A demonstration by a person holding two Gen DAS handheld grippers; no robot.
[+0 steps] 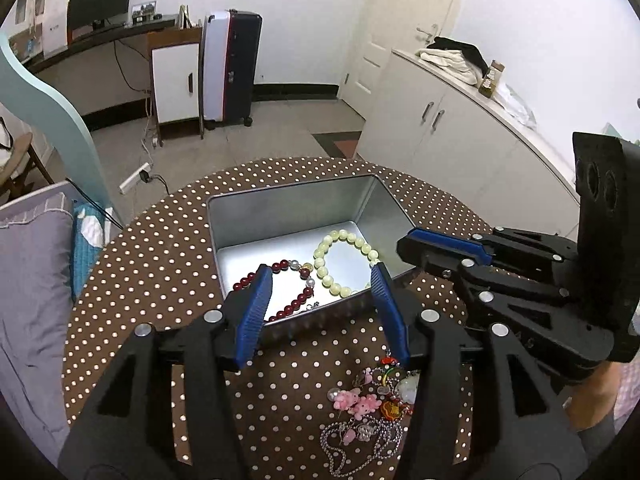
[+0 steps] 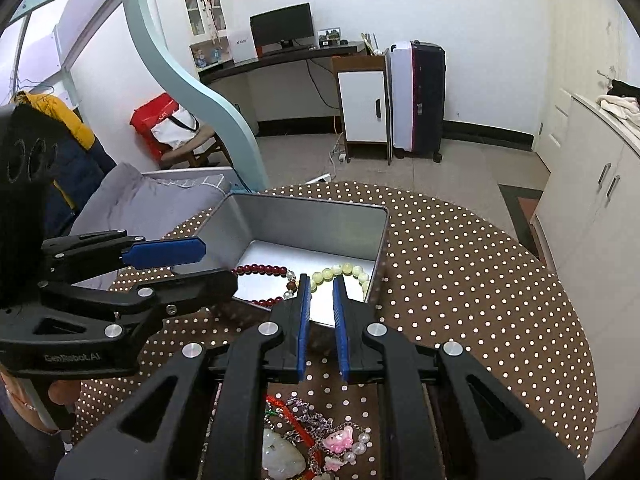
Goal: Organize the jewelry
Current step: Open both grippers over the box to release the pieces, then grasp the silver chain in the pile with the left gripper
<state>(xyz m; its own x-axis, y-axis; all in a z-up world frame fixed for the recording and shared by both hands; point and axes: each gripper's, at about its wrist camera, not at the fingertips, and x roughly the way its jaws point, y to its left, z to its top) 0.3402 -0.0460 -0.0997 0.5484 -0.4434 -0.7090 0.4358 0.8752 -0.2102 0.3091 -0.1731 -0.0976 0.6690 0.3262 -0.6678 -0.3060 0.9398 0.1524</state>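
Observation:
A silver metal tin [image 1: 288, 204] [image 2: 320, 216] stands open on the polka-dot table. In it lie a dark red bead bracelet [image 1: 298, 298] [image 2: 260, 269] and a pale green bead bracelet [image 1: 332, 264] [image 2: 348, 269]. A pile of loose jewelry [image 1: 366, 412] [image 2: 308, 440], with chains, pink charms and a white pendant, lies on the table in front of the tin. My left gripper [image 1: 322, 276] is open and empty over the tin's near edge. My right gripper [image 2: 321, 280] is open a little and empty, just above the tin's near wall, and shows at the right of the left wrist view [image 1: 436, 248].
The round table [image 1: 168, 264] [image 2: 460, 280] has a brown cloth with white dots. A grey cushioned seat [image 1: 28, 280] stands at its left. White cabinets [image 1: 460, 120] stand at the right. A suitcase [image 2: 418, 100] and a desk stand by the far wall.

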